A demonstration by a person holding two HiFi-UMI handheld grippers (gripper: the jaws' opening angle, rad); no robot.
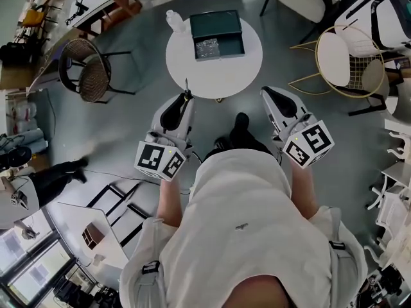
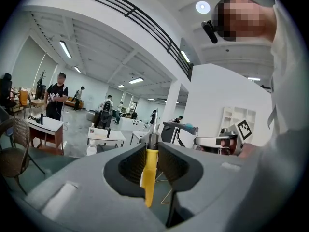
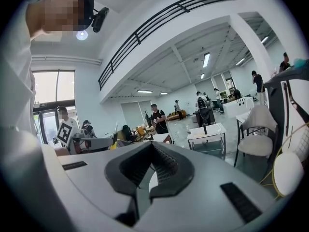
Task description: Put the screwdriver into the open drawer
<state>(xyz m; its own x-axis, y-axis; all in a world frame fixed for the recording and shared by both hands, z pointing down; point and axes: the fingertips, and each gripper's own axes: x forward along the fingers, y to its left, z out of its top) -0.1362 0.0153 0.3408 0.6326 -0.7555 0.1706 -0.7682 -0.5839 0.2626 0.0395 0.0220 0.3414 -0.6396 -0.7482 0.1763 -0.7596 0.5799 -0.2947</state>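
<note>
a: where's the screwdriver right now?
b: it's in my left hand-held gripper. the jaws are narrowed onto the yellow handle of the screwdriver, and the metal shaft pokes out past the tips, pointing ahead. held along its length like that, it should go in tip first without swinging.
a: and the drawer?
b: the open drawer sits on the round white counter, pulled out of its dark green box toward me. the screwdriver is short of it, up in the air at the counter's near edge, touching nothing but the pads.
a: room inside?
b: a crinkled silvery thing fills the left part. the right part looks bare, so i judge that's where to aim.
a: what's the right one doing?
b: my right hand-held gripper has its jaws closed together with nothing between them. it's held beside the left one, apart from the counter, i think simply to be out of the way. the drawer is already open, so it has no job i can see.
a: risks?
b: the handle looks smooth, so it could tilt as i lower it. i'd reach over the front wall, get low, then let go. a clear bottle stands at the far left rim, well apart from my path.
</note>
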